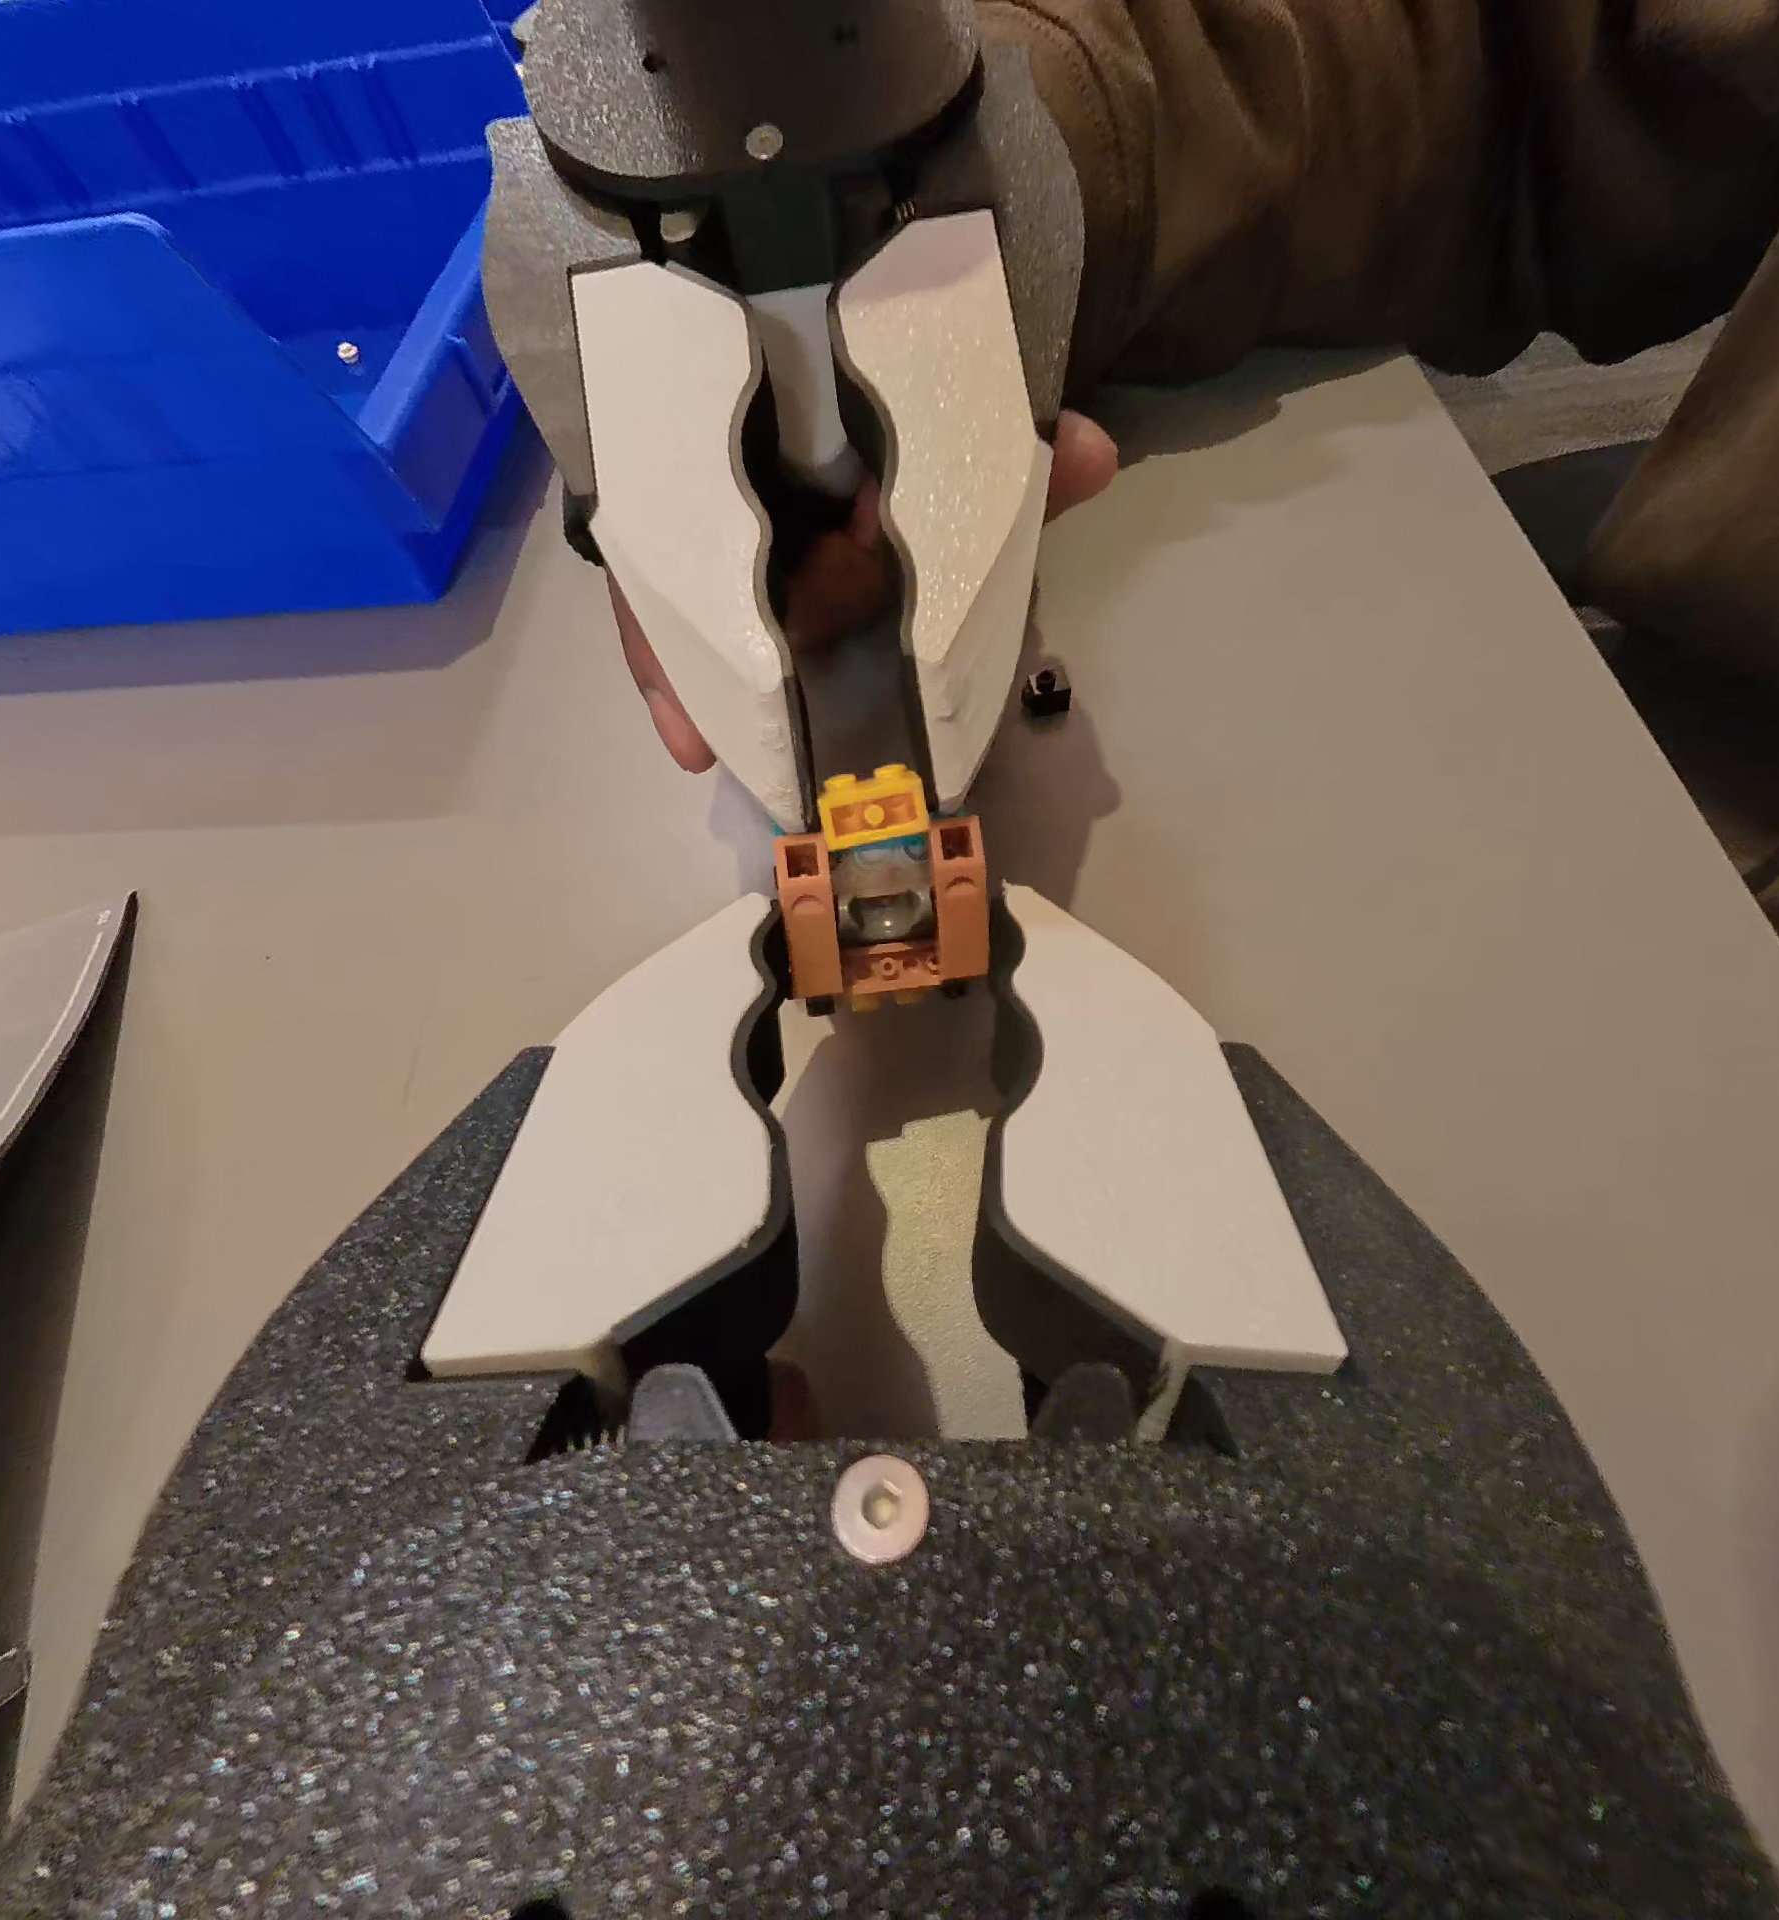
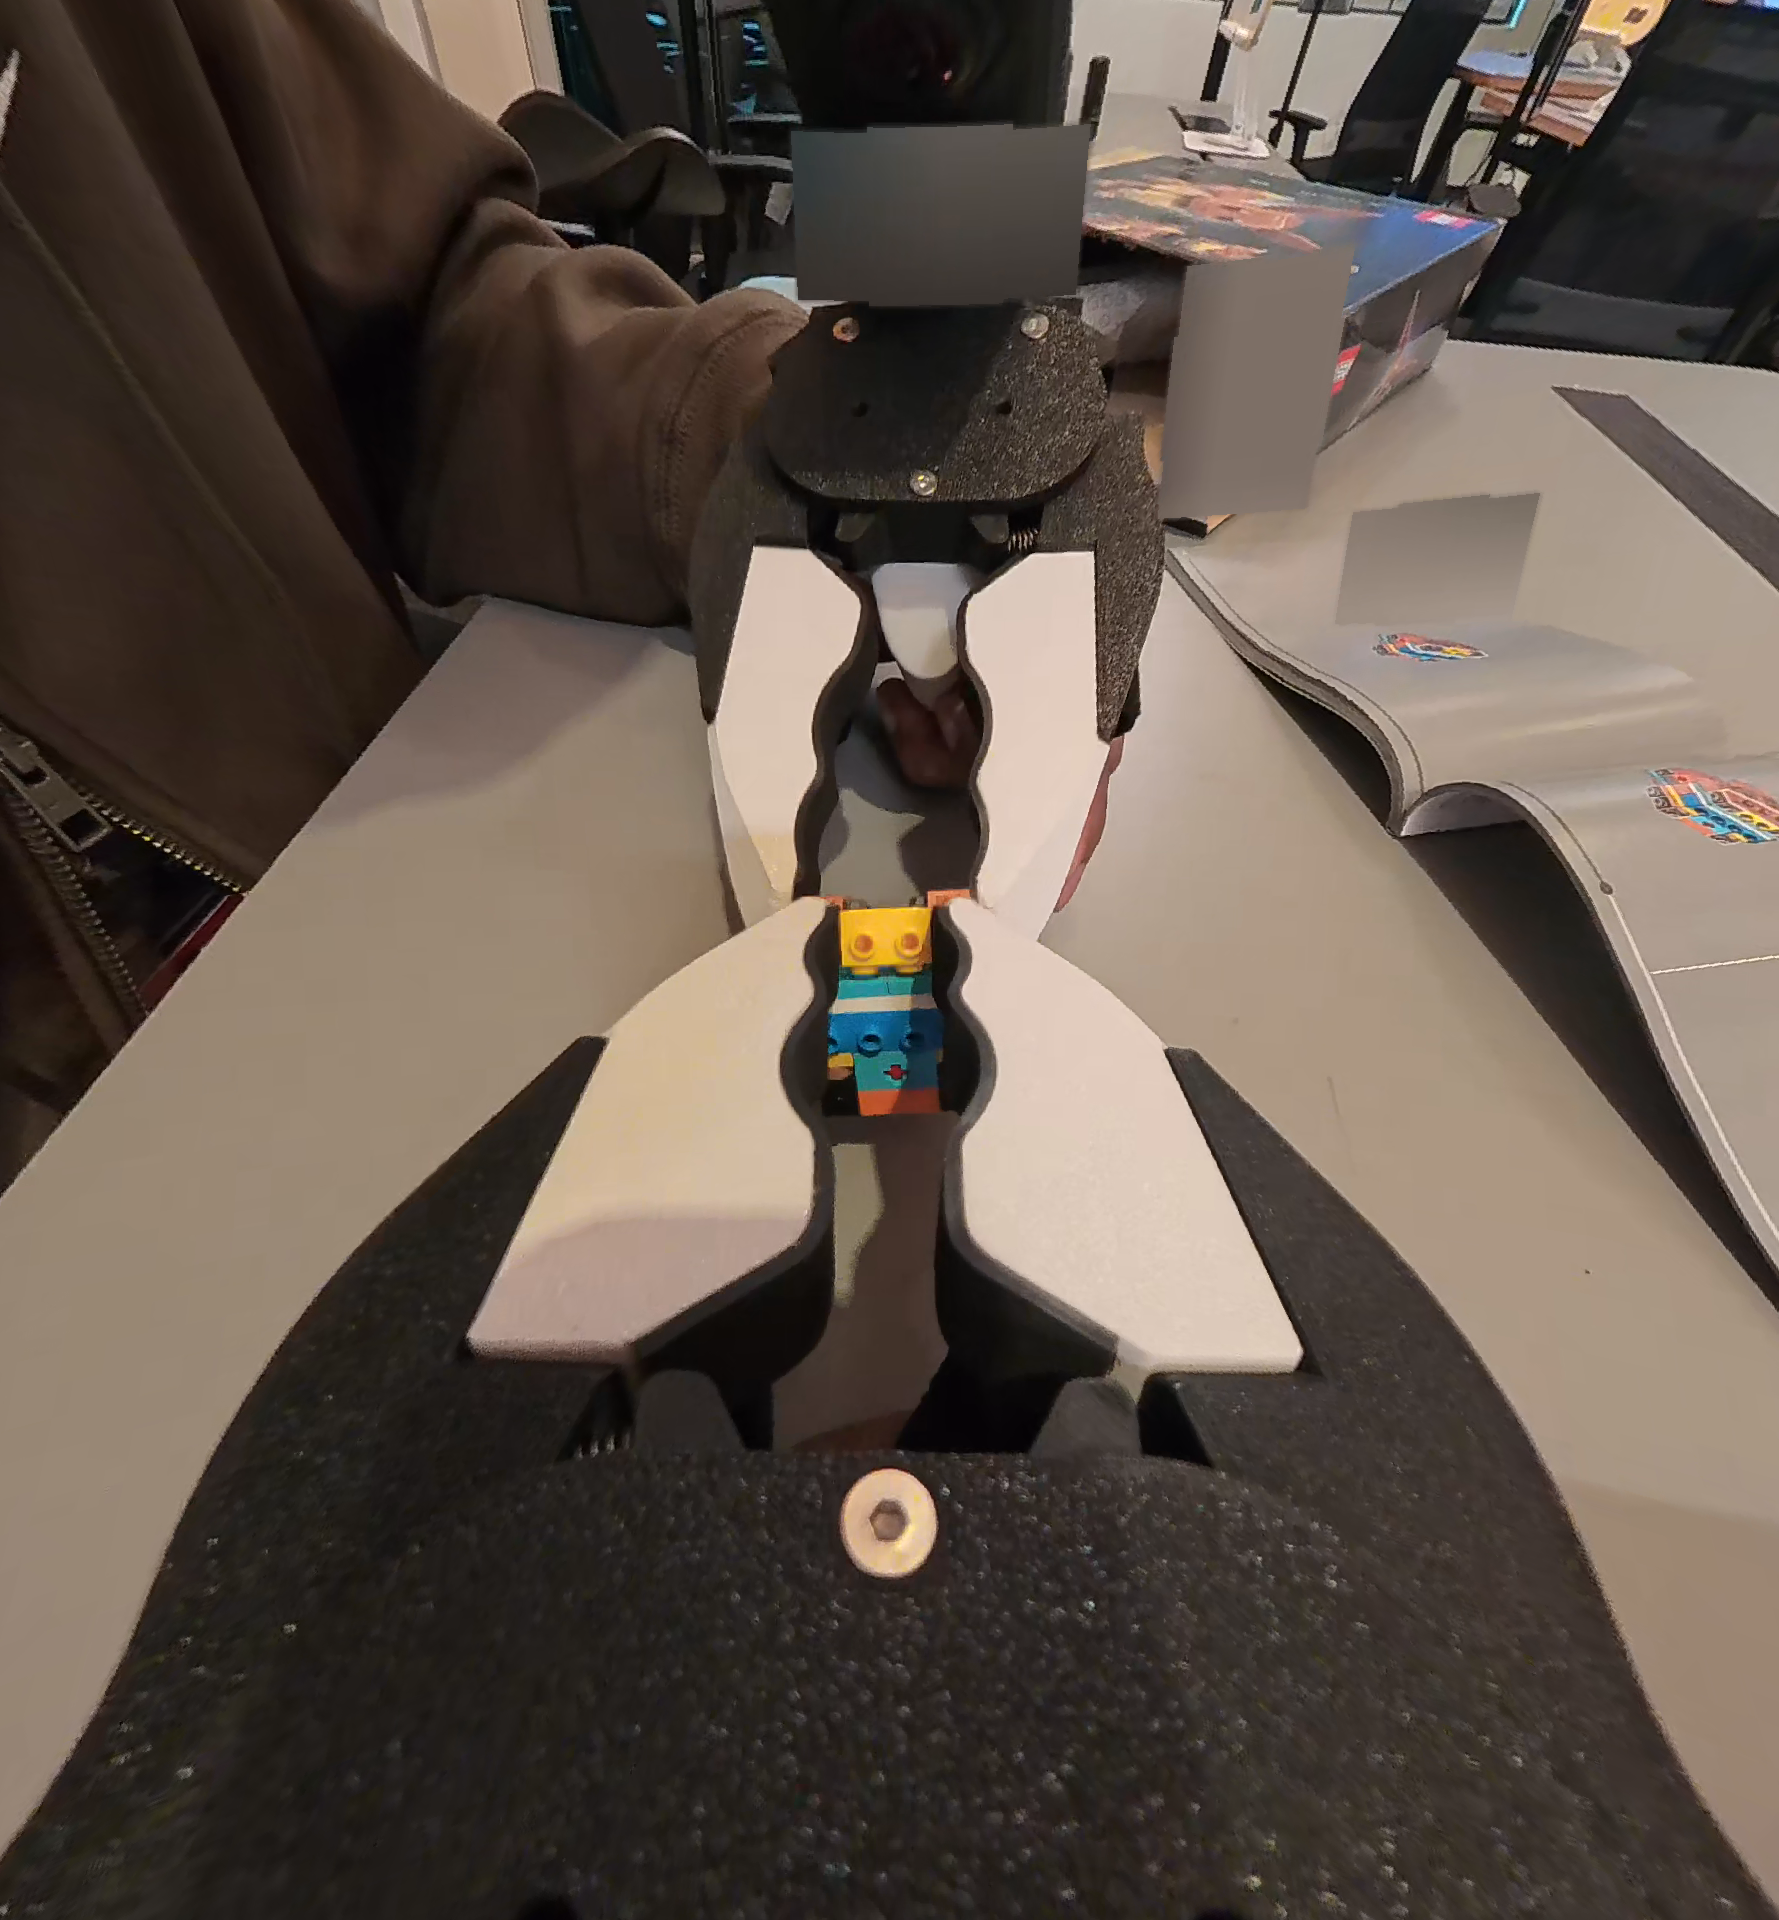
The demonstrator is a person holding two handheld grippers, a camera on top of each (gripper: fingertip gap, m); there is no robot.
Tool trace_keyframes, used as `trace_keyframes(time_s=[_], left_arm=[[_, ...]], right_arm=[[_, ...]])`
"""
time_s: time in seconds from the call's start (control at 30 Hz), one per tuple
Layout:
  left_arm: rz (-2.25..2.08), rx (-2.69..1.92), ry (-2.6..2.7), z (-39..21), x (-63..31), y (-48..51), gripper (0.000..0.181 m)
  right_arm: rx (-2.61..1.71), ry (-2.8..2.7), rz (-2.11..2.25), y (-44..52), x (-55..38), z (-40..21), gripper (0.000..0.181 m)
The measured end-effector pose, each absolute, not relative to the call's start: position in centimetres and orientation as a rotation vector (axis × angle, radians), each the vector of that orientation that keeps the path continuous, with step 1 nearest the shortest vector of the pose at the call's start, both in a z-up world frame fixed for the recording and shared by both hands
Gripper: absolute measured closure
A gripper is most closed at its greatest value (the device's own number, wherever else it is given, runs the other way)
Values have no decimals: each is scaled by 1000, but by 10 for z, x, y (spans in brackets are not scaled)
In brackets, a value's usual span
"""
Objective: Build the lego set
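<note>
A: What does the lego model (image 1: 883, 909) look like?

B: It is one small block of many bricks. In the left wrist view I see two brown side pieces, a clear round part between them, and a yellow brick with two studs on top. In the right wrist view the same model (image 2: 883, 1023) shows the yellow brick, then teal, white and blue layers, and an orange strip at the near end.

A: Where is it?

B: It is above the grey table (image 1: 1384, 935), between the two tools, which point at each other from opposite sides.

A: How do the jaws stand?

B: The left gripper (image 1: 885, 920) has its jaws a little apart, and the brown sides sit between the tips. If they really press on the model, I cannot tell. The right gripper (image 2: 885, 925) has its jaws clamped on the model.

A: And what else do you count, from left to right?

B: In the left wrist view: one blue bin (image 1: 189, 343), and one small black piece (image 1: 1048, 694) lying on the table just beside the right gripper. In the right wrist view: one brown sleeve (image 2: 397, 416), one box (image 2: 1332, 260) farther back, and one open booklet (image 2: 1591, 779) on the right.
</note>
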State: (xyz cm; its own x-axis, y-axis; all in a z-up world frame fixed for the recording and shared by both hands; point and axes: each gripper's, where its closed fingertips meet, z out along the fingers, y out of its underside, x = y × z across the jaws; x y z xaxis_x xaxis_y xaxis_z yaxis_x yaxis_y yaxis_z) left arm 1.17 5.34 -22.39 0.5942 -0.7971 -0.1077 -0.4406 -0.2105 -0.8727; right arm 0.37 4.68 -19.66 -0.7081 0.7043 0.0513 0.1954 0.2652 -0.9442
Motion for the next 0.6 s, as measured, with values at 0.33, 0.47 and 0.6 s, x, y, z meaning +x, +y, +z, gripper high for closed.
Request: trace_keyframes(time_s=[0.33, 0.47, 0.6], left_arm=[[-490, -1829, 963, -219, 10, 54, 144], [-514, -1816, 947, -216, 8, 54, 144], [-543, -1799, 929, -212, 8, 53, 144]], right_arm=[[-817, -2043, 1456, 49, 3, -194, 164], [-810, -2017, 1474, 50, 4, -190, 163], [-797, -1991, 1478, 51, 5, -187, 163]])
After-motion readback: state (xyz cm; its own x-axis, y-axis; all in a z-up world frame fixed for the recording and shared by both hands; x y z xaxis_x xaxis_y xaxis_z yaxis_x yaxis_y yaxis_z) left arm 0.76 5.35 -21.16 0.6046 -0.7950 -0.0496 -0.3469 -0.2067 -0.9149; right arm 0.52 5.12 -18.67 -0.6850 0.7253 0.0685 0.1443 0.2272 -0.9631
